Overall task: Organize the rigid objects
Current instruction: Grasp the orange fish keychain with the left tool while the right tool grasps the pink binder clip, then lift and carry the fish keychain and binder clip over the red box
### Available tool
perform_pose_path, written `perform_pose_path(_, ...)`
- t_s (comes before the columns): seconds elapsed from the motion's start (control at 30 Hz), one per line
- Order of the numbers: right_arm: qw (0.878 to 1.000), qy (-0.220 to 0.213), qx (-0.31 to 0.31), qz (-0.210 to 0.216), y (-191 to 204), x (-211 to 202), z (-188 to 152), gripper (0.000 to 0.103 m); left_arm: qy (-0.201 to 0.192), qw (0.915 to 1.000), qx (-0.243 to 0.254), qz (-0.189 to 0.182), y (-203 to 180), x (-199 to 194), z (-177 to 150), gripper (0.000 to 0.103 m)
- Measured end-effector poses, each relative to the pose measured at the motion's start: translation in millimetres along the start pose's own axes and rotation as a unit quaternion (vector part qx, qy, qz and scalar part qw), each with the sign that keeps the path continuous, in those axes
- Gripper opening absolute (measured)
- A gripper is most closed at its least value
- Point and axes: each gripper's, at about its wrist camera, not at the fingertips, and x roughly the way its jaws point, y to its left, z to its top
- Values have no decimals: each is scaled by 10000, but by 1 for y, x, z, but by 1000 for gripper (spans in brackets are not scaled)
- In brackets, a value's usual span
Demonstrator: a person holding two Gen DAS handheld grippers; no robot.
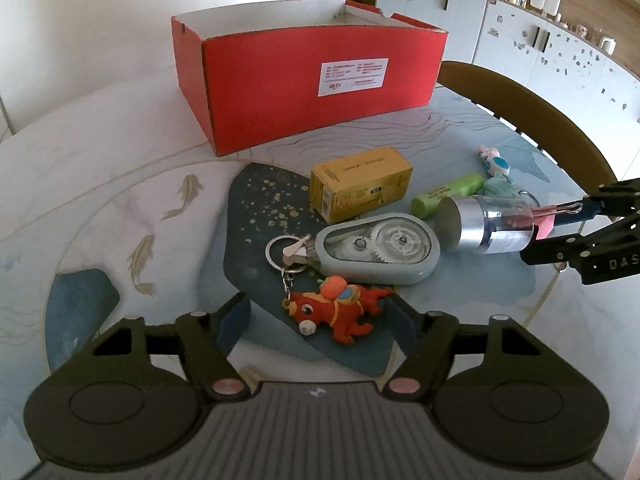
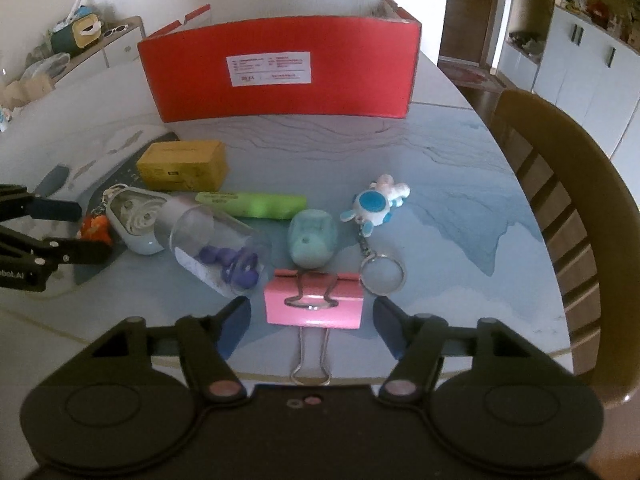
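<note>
So the right gripper has the pink metal binder clip dead centre between its half-open blue pads, wide side across the gap, wire handles pointing back at the camera, nothing pinched. Same with the left gripper: half open around the little orange rubber dragon keychain, lying crosswise, not gripped. The open red cardboard box sits well beyond both.

pink binder clip | flat on table | orange horse keychain | flat

Soft daylight washes the glossy worktop; fisheye distortion bends the red box, and picture edges blur and darken.
</note>
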Motion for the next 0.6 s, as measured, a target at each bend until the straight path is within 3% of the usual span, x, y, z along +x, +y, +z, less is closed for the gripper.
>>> perform_pose_path(0.17, 10000, -53, -10, -22, -1, 2, 3, 51, 4, 9999, 165, -49, -6, -2, 1, 54)
perform_pose_path(0.4, 9999, -70, -13, -126, 2, -2, 2, 49, 56, 9999, 148, -47, -5, -3, 2, 53)
perform_pose_path(0.6, 9991, -149, 400, -73, -1, -15, 2, 49, -63, 9998, -112, -147, 3, -14, 9, 52)
